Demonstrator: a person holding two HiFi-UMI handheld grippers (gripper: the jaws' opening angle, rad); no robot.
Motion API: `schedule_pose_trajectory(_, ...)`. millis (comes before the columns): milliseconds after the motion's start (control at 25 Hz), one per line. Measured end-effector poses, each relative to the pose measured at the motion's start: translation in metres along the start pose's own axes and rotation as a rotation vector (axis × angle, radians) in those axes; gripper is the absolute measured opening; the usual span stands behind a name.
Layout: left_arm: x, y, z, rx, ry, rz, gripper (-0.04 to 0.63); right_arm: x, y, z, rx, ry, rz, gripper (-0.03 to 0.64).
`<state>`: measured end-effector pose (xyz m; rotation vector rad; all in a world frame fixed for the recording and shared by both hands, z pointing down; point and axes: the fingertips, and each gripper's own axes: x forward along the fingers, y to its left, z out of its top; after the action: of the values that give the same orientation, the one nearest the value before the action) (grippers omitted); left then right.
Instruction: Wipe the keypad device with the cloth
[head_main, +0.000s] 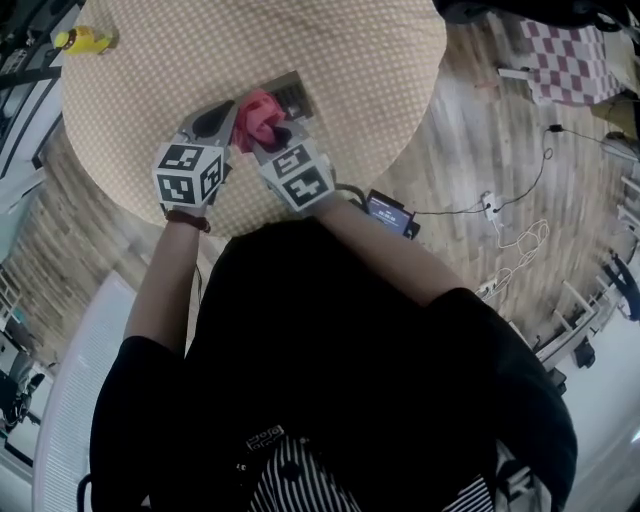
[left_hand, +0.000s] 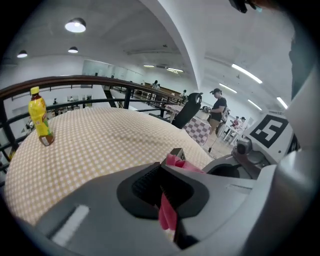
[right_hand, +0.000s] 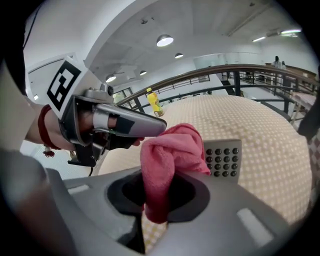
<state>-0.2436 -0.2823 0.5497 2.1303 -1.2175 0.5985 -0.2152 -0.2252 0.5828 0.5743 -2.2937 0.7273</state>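
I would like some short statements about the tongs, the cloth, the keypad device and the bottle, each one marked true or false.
1. The right tongs are shut on the pink cloth. True.
2. The left tongs are open and empty. False: a fold of the same pink cloth is pinched between them.
3. The yellow bottle lies on its side against the keypad device. False: it stands upright near the table's edge, far from the keypad device.
4. The keypad device has dark round buttons and sits on the checked table, just beyond the cloth. True.
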Motion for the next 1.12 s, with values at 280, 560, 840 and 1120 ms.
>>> schedule_pose_trajectory(280, 0.027, 0.007, -0.005, 0.012, 0.044, 0.002, -0.007, 0.014, -0.010, 0.002, -0.010, 0.027, -0.019, 0.075)
schedule_pose_trajectory(560, 0.034, 0.009, -0.003, 0.013, 0.068, 0.009, -0.006, 0.016, -0.015, -0.006, 0.007, 0.049, -0.031, 0.075)
schedule_pose_trajectory(840, 0.038, 0.009, -0.006, 0.034, 0.073, 0.012, -0.006, 0.017, -0.021, -0.032, 0.042, 0.091, -0.023, 0.075)
schedule_pose_trajectory(1120, 0.036, 0.010, -0.007, 0.032, 0.079, 0.033, -0.006, -0.002, -0.046, -0.022, 0.097, 0.033, -0.091, 0.075)
